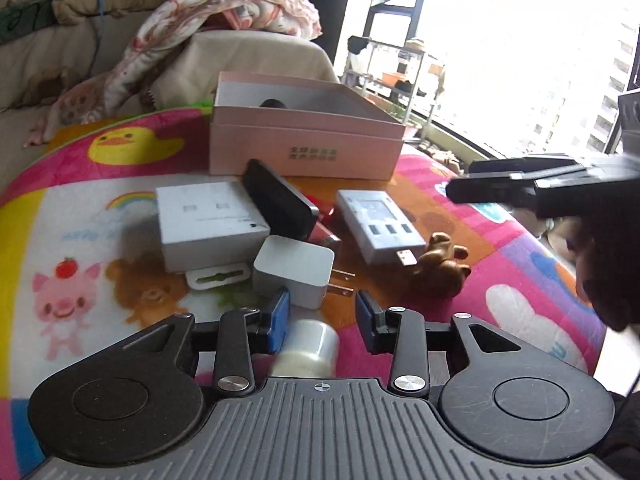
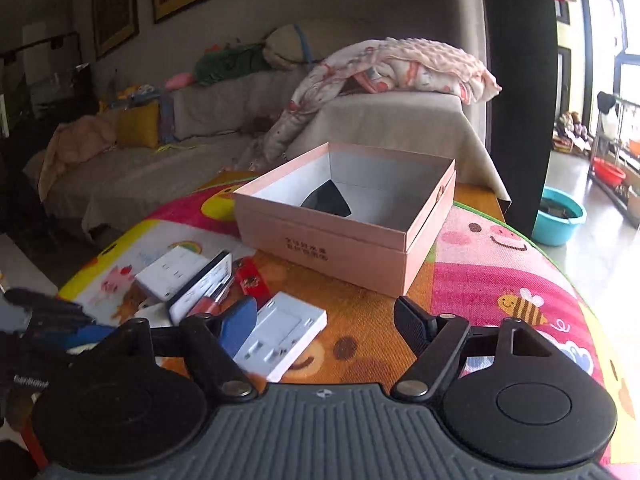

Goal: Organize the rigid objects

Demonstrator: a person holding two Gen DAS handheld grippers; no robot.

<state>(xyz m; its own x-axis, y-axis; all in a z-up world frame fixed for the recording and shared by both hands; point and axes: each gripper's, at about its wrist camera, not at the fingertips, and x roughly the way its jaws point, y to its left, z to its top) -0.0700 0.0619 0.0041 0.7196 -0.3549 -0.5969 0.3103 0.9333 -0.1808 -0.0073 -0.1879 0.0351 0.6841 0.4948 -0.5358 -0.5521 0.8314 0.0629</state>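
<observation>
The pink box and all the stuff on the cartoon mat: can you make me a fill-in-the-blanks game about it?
1. The pink box has no lid, so its top is ____.
2. The only thing inside the box is a ____ object.
3. The white plug cube has two metal ____ sticking out of its side.
4. The little brown animal figure lies on the mat beside the white device that has a ____ connector at its end.

Missing words: open; black; prongs; USB
</observation>
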